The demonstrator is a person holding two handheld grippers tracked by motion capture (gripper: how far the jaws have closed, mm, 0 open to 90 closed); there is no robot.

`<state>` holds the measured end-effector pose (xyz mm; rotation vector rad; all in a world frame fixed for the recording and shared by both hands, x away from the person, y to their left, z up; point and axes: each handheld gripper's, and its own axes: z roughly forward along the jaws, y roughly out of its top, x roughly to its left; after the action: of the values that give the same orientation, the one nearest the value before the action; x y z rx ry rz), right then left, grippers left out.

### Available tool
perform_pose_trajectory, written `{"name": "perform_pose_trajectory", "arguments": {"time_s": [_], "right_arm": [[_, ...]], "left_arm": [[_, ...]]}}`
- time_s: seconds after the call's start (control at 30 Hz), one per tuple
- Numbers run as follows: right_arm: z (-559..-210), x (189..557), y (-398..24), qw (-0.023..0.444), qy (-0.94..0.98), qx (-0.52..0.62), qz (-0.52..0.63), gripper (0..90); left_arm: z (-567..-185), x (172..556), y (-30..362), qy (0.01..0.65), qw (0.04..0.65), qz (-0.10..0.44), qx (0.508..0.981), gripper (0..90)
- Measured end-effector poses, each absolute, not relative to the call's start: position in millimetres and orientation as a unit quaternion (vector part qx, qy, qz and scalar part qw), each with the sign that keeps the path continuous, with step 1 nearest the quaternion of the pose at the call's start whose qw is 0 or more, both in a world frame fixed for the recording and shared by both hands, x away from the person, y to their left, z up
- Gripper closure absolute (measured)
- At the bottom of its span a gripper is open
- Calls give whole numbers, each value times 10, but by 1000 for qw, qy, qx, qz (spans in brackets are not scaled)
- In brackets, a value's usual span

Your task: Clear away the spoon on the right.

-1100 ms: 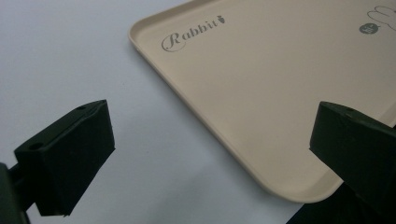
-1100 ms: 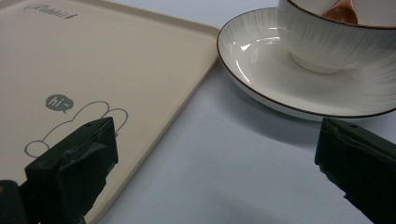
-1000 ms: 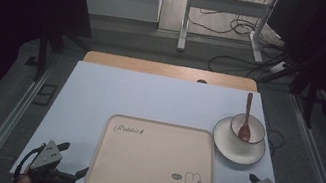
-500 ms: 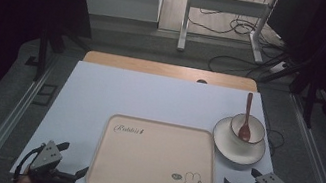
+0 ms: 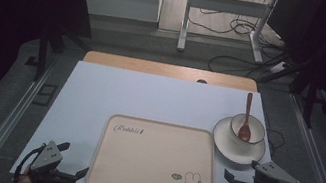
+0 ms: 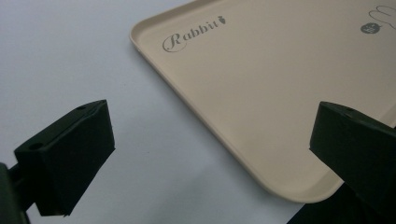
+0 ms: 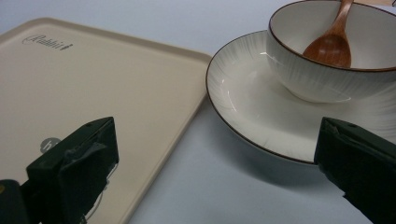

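The right gripper (image 5: 240, 178) is held with jaws spread wide and empty; the plate (image 7: 243, 100) lies just ahead of it, with the bowl (image 7: 322, 74) and wooden spoon (image 7: 332, 44) on it; the tray (image 7: 93, 88) is seen beside the plate; the left gripper (image 5: 71, 160) is likewise spread, by the tray's near corner.

Two handheld grippers at the frame's bottom corners. The left gripper (image 5: 68, 162) and right gripper (image 5: 233, 176) each have black, blocky jaws with small screw holes, a grey three-cornered top plate, and a dark trailing cable.
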<state>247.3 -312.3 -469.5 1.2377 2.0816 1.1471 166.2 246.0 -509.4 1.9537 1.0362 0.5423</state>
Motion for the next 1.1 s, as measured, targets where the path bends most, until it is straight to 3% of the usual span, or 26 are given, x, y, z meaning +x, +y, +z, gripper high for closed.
{"name": "perform_pose_trajectory", "arguments": {"time_s": [1.1], "right_arm": [[-4452,3075,-3019,250,755,466,388,0]], "left_arm": [[-5094,1658,2450,408,418,215,783,0]]}}
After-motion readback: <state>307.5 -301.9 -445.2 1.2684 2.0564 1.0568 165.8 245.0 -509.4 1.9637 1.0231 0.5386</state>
